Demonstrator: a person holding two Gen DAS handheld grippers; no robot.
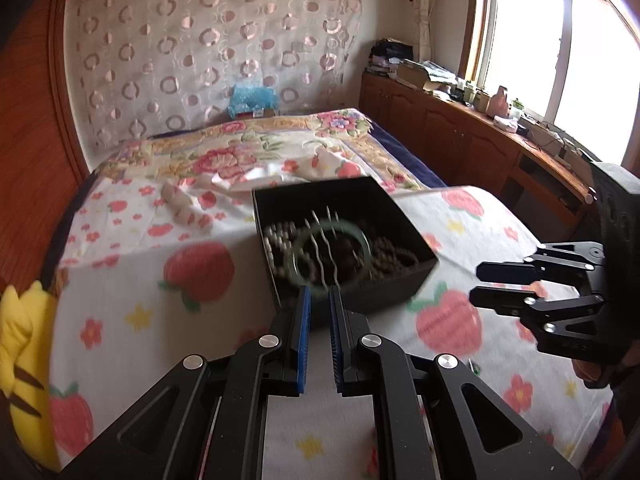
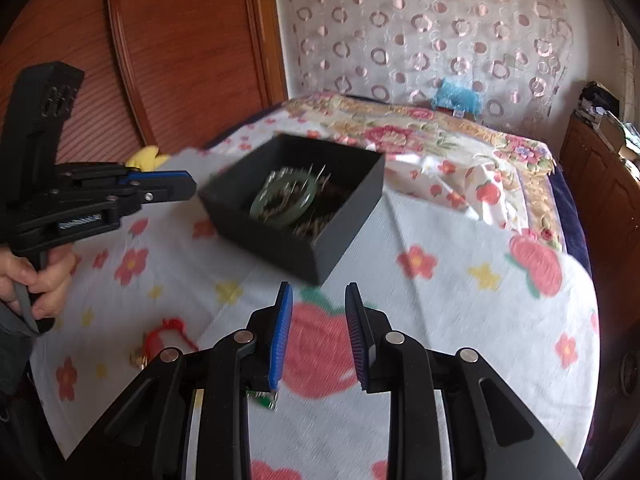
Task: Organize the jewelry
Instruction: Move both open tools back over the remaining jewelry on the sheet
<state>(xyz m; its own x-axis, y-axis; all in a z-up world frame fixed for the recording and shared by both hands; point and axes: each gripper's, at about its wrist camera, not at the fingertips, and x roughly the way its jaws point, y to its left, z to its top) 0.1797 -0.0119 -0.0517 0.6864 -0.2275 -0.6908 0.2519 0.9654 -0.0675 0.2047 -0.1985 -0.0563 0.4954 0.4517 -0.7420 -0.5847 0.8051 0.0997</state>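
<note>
Looking along the left gripper (image 1: 318, 294), its jaws stand narrowly parted and empty, just short of the near wall of the black box (image 1: 400, 196) holding the green bangle (image 1: 362, 240) and beads, mid-bed.

From the right wrist, the right gripper (image 2: 318, 294) gapes wide, empty; a red-corded charm (image 2: 168, 330) lies loose near the bed's near-left edge. Judged best: approach it low and pinch the cord.

Strawberry-print bed (image 2: 440, 320), black box (image 2: 344, 220), red cord (image 2: 168, 330), perhaps a charm
</note>
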